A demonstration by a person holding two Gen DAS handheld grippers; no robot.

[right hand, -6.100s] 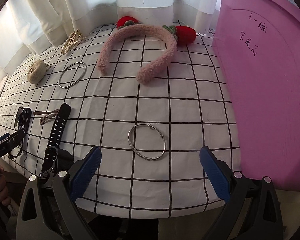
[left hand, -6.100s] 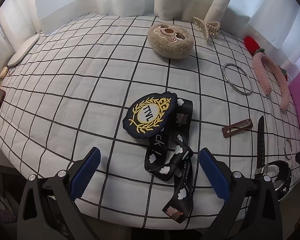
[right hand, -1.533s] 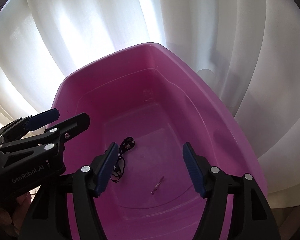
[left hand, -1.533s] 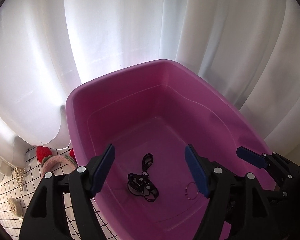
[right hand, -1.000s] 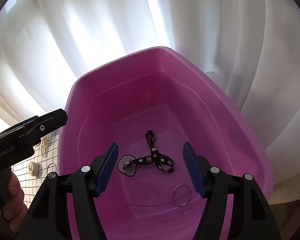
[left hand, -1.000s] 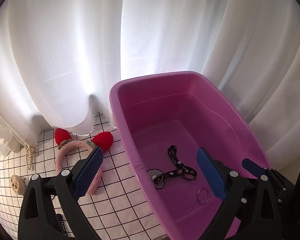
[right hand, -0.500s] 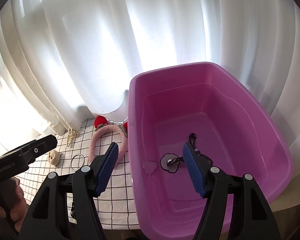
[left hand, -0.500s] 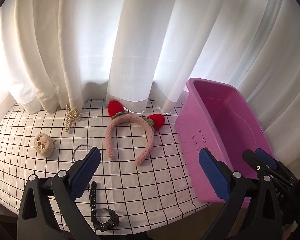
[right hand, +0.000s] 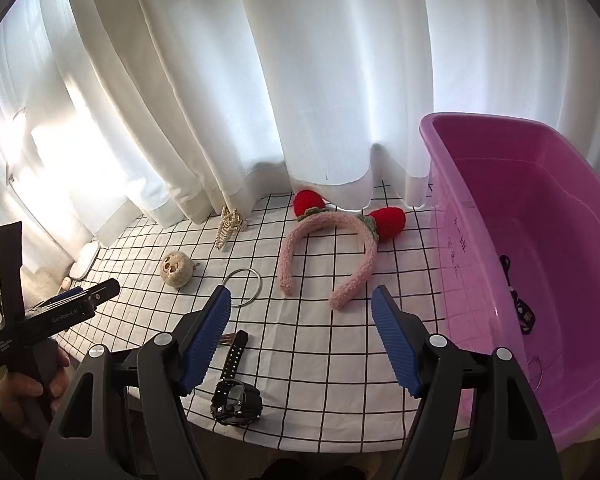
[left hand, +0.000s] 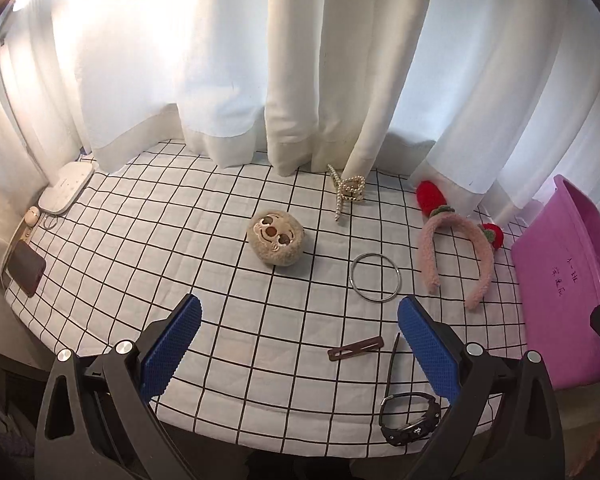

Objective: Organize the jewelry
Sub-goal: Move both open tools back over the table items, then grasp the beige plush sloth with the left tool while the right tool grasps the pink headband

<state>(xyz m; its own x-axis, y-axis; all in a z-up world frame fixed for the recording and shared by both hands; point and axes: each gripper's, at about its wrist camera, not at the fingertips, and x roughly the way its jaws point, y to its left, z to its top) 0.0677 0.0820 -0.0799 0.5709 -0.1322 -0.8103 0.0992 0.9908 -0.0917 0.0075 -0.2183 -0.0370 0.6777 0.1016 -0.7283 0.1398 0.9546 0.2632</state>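
Six loose pieces lie on the gridded counter [left hand: 148, 248], none yet binned: a black watch [left hand: 408, 420] at 5 o'clock near the front edge, a brown hair clip [left hand: 355, 349] just above it, a silver bangle [left hand: 375, 277] toward centre, a plush face charm [left hand: 275, 241] at 12, a pearl claw clip [left hand: 346, 194] at 1 by the curtain, and a pink strawberry headband [left hand: 456, 252] at 2. The purple bin [right hand: 540, 264] stands at 3 o'clock, holding a patterned lanyard [right hand: 518, 304] and a thin ring [right hand: 538, 368], so sorted items evidently collect there. The left gripper [left hand: 298, 342] hangs over the counter's front, jaws spread wide and empty, apparently lined up for the hair clip or watch. The right gripper [right hand: 300, 332] carries nothing either, its jaws opening, the headband's tip and bangle beyond them, probably readying the next pick.
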